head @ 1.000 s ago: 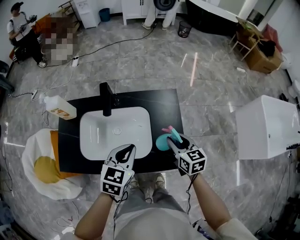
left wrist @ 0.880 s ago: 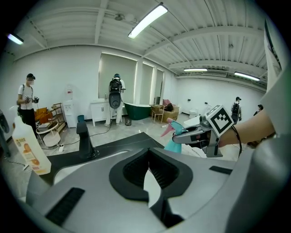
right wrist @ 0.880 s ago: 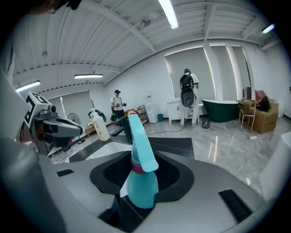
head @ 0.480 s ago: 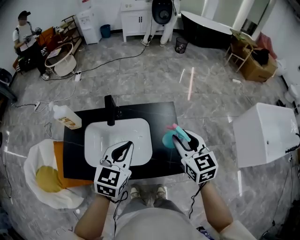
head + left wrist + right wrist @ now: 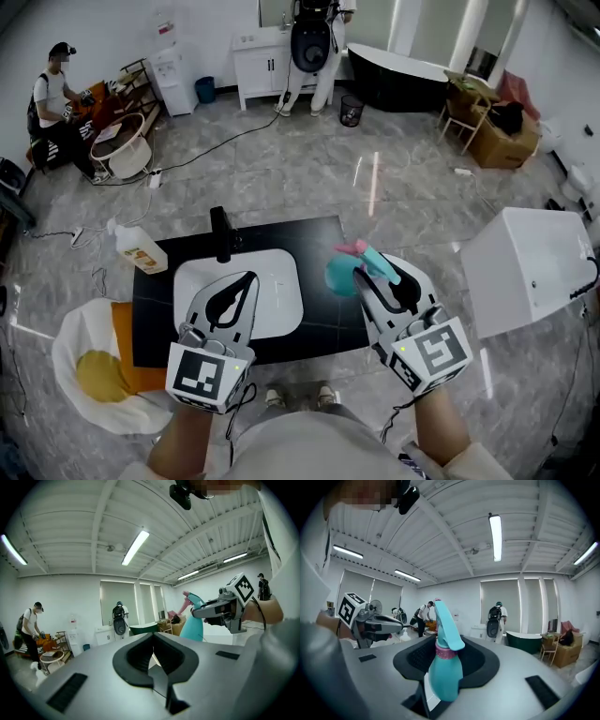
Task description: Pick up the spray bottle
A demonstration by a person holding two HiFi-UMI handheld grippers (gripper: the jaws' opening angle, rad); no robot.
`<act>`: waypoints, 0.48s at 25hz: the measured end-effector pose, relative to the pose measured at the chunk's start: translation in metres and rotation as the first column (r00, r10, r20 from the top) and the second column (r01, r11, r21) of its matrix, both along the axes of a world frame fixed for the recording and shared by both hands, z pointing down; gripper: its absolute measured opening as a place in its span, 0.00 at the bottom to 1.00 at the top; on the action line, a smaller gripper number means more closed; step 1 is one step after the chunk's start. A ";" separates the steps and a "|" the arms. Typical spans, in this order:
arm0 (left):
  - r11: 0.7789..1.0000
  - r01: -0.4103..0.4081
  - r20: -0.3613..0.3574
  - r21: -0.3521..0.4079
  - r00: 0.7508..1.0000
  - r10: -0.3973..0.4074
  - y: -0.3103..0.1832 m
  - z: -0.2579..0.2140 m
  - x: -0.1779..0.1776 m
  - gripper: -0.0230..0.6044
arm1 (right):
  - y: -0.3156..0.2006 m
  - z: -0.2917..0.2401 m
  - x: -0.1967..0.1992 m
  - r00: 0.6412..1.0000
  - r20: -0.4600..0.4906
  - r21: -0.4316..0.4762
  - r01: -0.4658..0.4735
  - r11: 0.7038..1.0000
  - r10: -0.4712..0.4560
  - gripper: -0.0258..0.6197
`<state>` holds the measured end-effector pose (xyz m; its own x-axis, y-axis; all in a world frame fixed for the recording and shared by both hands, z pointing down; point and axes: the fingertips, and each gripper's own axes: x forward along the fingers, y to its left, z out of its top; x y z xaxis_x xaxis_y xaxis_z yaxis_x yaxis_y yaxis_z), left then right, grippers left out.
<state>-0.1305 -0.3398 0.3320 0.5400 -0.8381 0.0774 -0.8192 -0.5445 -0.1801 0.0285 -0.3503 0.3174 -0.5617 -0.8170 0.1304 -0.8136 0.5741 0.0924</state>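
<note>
The teal spray bottle [image 5: 343, 274] with a pink collar and trigger hangs above the right side of the black counter [image 5: 314, 236], clear of it. My right gripper [image 5: 375, 272] is shut on its body. In the right gripper view the bottle [image 5: 445, 670] stands upright between the pads, nozzle to the left. My left gripper [image 5: 249, 278] is held over the front of the white basin [image 5: 281, 281], its jaws closed tip to tip with nothing in them. The left gripper view shows those closed tips [image 5: 151, 637], and the bottle [image 5: 192, 625] in the right gripper [image 5: 212, 611] to the right.
A black faucet [image 5: 221, 234] stands behind the basin, and a white bottle [image 5: 141, 251] sits at the counter's left corner. An egg-shaped rug [image 5: 94, 370] lies on the floor at the left, a white box [image 5: 530, 267] at the right. People stand by the far wall.
Both grippers have risen. The spray bottle came up off the counter in the right gripper. The left gripper stayed shut and empty.
</note>
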 end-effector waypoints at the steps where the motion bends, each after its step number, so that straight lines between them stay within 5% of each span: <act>1: 1.000 -0.002 -0.010 0.018 1.000 0.002 0.005 -0.010 0.000 0.07 | 0.007 -0.008 0.000 1.000 0.004 0.013 0.003 1.000 -0.003 0.31; 5: 0.999 -0.005 -0.076 0.040 0.997 0.008 0.025 -0.040 0.003 0.07 | 0.037 -0.028 -0.006 0.999 0.014 0.041 0.030 0.999 -0.030 0.30; 12: 0.998 -0.020 -0.037 0.062 0.999 0.023 0.050 -0.047 -0.002 0.07 | 0.070 -0.021 -0.026 0.997 -0.022 0.018 0.076 0.997 -0.076 0.30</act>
